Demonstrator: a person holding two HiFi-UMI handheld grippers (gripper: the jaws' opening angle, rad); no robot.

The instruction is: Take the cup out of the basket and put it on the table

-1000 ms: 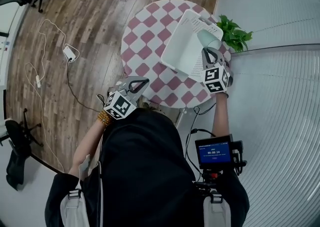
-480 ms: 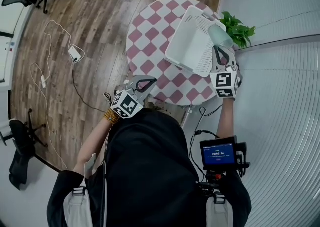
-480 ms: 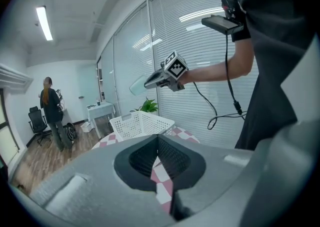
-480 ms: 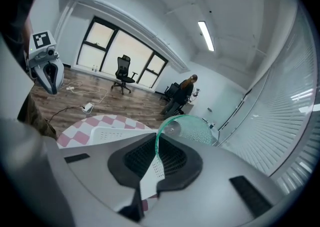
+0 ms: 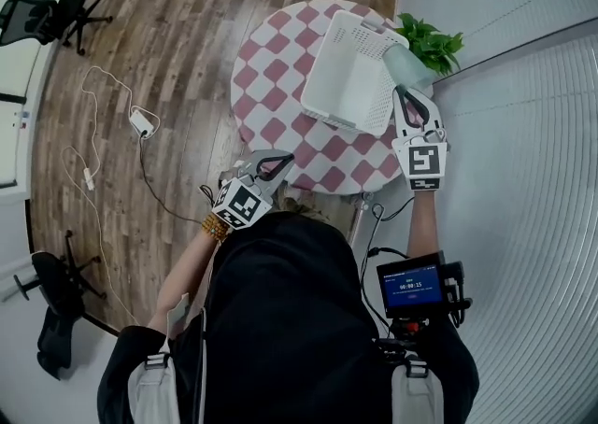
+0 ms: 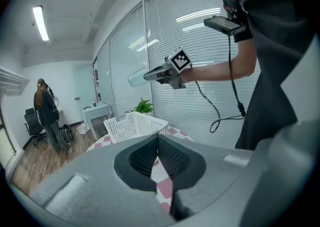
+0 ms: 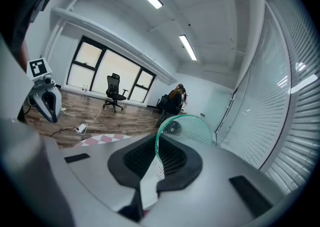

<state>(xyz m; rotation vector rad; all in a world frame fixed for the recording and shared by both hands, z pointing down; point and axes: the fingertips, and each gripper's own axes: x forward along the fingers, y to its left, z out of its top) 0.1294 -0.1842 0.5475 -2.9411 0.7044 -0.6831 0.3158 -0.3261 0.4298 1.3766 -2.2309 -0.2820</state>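
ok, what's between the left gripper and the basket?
Only bare checkered table between left gripper and basket; the head view shows it. The right gripper holds the cup beyond the basket.

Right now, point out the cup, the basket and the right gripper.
cup (image 5: 407, 65): head view, on its pale green side wall.
basket (image 5: 348, 77): head view, on its bare white floor.
right gripper (image 5: 405, 91): head view, at the tips of its jaws.

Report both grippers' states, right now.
Left gripper: closed, nothing between its jaws.
Right gripper: closed on the rim of the green cup.
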